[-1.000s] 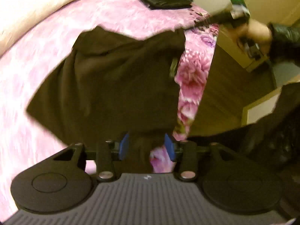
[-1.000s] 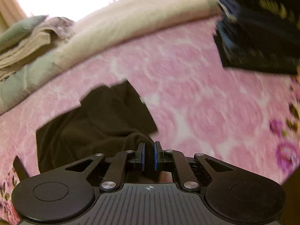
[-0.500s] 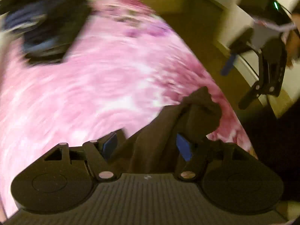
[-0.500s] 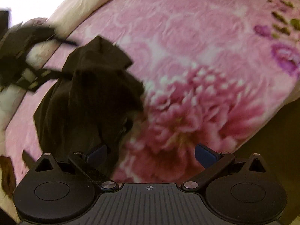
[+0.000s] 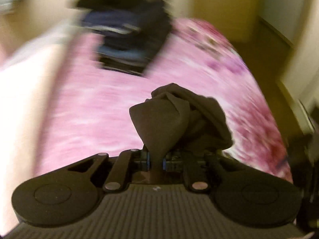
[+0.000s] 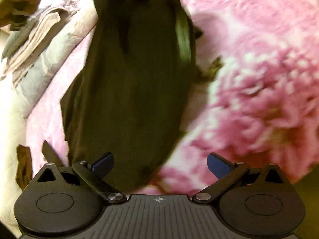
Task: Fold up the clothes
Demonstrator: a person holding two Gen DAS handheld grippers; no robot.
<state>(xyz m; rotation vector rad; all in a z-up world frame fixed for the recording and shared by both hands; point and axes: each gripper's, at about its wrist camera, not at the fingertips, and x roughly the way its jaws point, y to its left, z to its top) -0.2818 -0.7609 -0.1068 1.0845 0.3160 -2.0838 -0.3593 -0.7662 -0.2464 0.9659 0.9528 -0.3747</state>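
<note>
Fabric of the dark garment (image 5: 179,117) was bunched in the closing left gripper (image 5: 156,162); its length hung over the bed (image 6: 259,79), lower end between the right gripper (image 6: 160,164) jaws, spread wide, untouched.

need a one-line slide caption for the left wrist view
Left gripper closing on a bunched dark garment above the pink floral bedspread, stacked folded clothes blurred behind.

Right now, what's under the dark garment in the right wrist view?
The pink floral bedspread shows all around the dark garment, so it presumably continues beneath. Anything else under the cloth is covered.
</note>
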